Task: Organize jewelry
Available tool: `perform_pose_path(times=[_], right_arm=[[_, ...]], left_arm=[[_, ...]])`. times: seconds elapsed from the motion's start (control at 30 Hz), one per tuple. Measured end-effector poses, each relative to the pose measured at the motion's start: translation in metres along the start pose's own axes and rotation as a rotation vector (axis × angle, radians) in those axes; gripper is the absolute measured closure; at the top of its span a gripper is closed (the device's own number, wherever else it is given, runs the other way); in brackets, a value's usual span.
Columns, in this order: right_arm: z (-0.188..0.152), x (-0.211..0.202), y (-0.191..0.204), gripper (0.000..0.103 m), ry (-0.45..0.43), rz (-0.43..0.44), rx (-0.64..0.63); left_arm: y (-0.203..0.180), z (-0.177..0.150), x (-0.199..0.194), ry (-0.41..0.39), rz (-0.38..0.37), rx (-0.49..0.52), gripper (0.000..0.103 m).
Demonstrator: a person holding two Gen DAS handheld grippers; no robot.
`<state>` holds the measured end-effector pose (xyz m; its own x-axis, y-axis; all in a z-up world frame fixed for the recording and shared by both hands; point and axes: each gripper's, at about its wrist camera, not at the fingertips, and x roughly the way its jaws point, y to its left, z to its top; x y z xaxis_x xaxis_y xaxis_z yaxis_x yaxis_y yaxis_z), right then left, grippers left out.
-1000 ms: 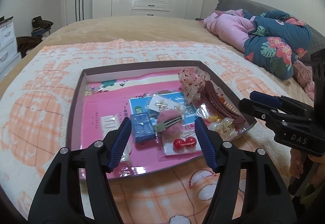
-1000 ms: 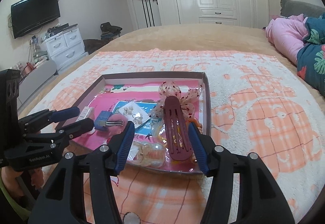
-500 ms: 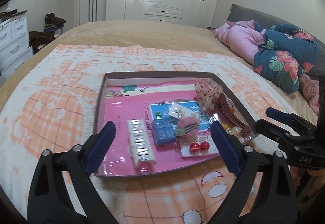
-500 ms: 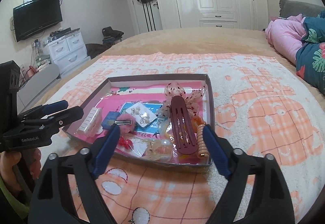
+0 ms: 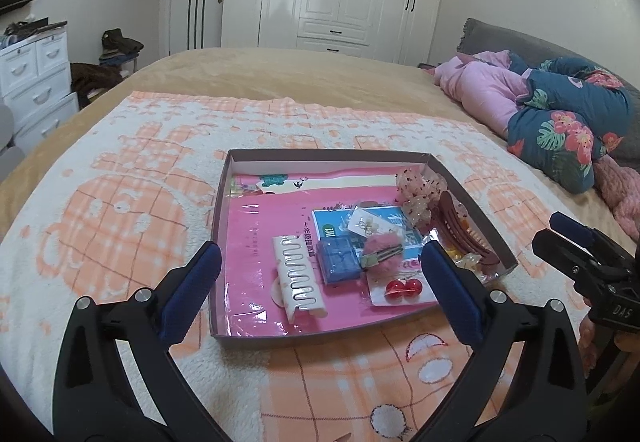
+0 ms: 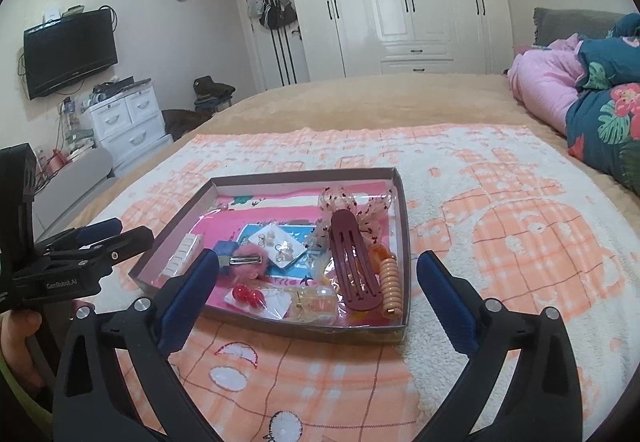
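Note:
A shallow brown tray (image 5: 224, 201) (image 6: 403, 226) with a pink lining sits on the bed blanket. It holds a white hair clip (image 5: 298, 278), a blue box (image 5: 338, 260), a pink fluffy clip (image 5: 380, 250) (image 6: 250, 262), red cherry beads (image 5: 404, 288) (image 6: 248, 294), an earring card (image 6: 280, 244), a maroon hair clip (image 6: 352, 258), an orange spiral tie (image 6: 390, 288) and a dotted bow (image 5: 420, 185). My left gripper (image 5: 320, 286) is open and empty, just before the tray's near edge. My right gripper (image 6: 318, 286) is open and empty, in front of the tray.
An orange and white blanket (image 5: 120, 209) covers the bed. Pink and floral bedding (image 5: 560, 113) lies at the right. White wardrobes (image 6: 400, 1) stand behind. A white drawer unit (image 6: 128, 121) and a wall TV (image 6: 68, 49) are at the left.
Both grippers have opened wide and pulled back and up from the tray. The white hair clip now lies free in the tray, left of the blue box.

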<state>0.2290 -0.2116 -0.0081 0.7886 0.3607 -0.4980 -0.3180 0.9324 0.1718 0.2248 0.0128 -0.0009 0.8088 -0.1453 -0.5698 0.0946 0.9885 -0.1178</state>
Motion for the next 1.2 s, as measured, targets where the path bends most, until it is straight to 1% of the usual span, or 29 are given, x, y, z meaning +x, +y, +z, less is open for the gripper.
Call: perform_pose_path(times=[0.2, 0.47, 0.67, 0.93, 1.2], right_arm=[[-0.003, -0.009, 0.005, 0.007, -0.018, -0.003, -0.011], [-0.011, -0.015, 0.011, 0.006, -0.005, -0.001, -0.011], [-0.015, -0.022, 0.011, 0.006, -0.016, -0.009, 0.004], [-0.022, -0.037, 0.010, 0.006, -0.045, -0.036, 0.015], [-0.032, -0.046, 0.013, 0.006, -0.043, -0.050, 0.019]], left_arm=[[0.002, -0.004, -0.008, -0.010, 0.003, -0.002, 0.011], [0.000, -0.012, -0.017, -0.006, 0.012, 0.008, 0.011], [-0.001, -0.018, -0.025, -0.005, 0.019, 0.011, 0.011], [-0.004, -0.028, -0.040, -0.040, 0.034, 0.003, 0.011], [-0.005, -0.037, -0.055, -0.073, 0.052, -0.007, 0.011]])
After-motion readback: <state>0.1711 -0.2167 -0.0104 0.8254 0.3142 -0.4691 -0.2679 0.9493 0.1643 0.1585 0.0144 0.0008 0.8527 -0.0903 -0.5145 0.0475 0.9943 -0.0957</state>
